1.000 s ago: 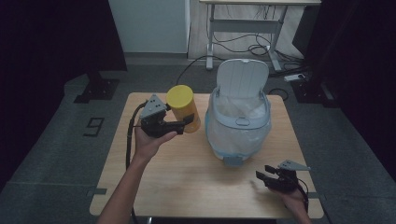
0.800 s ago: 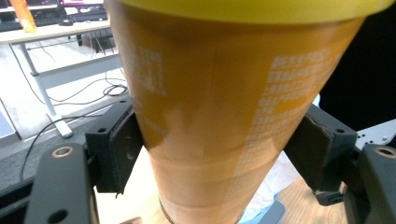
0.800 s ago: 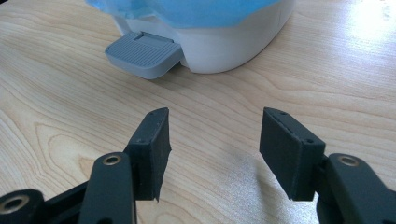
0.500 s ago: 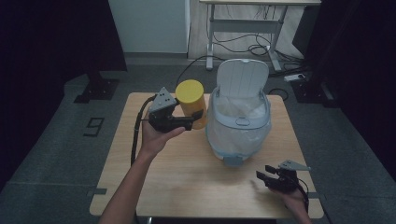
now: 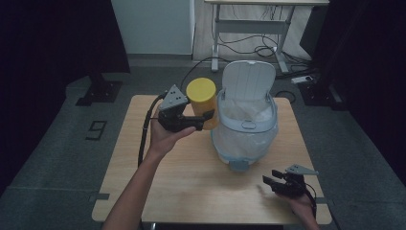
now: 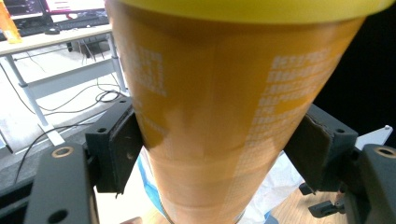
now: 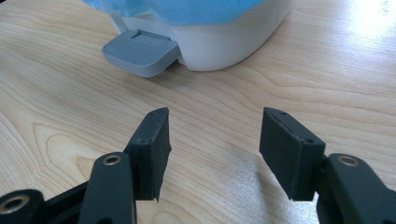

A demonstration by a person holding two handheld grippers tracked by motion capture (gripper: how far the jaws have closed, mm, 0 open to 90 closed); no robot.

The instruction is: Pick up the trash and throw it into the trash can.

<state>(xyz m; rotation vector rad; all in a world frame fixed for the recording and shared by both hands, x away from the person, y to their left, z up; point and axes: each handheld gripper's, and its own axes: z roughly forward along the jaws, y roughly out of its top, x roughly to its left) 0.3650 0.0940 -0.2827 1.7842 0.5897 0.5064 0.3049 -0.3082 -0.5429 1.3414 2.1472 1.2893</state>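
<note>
A yellow-lidded orange canister (image 5: 202, 101) is held in the air just left of the white pedal bin (image 5: 245, 128), with my left gripper (image 5: 207, 119) shut on it. In the left gripper view the canister (image 6: 224, 112) sits pinched between the two black pads, and my left gripper (image 6: 219, 144) clamps its sides. The bin's lid (image 5: 250, 79) stands up and a white liner fills the opening. My right gripper (image 5: 271, 182) rests open near the table's front right corner. In the right gripper view my right gripper (image 7: 212, 149) stands open over bare wood, facing the bin's grey pedal (image 7: 140, 46).
The wooden table (image 5: 191, 191) has free surface in front of the bin and on its left side. A desk frame with cables (image 5: 253, 36) stands on the floor behind the table. Dark curtains flank both sides.
My left gripper has carried the canister upward and to the right, closer to the open bin. The right gripper has stayed in place.
</note>
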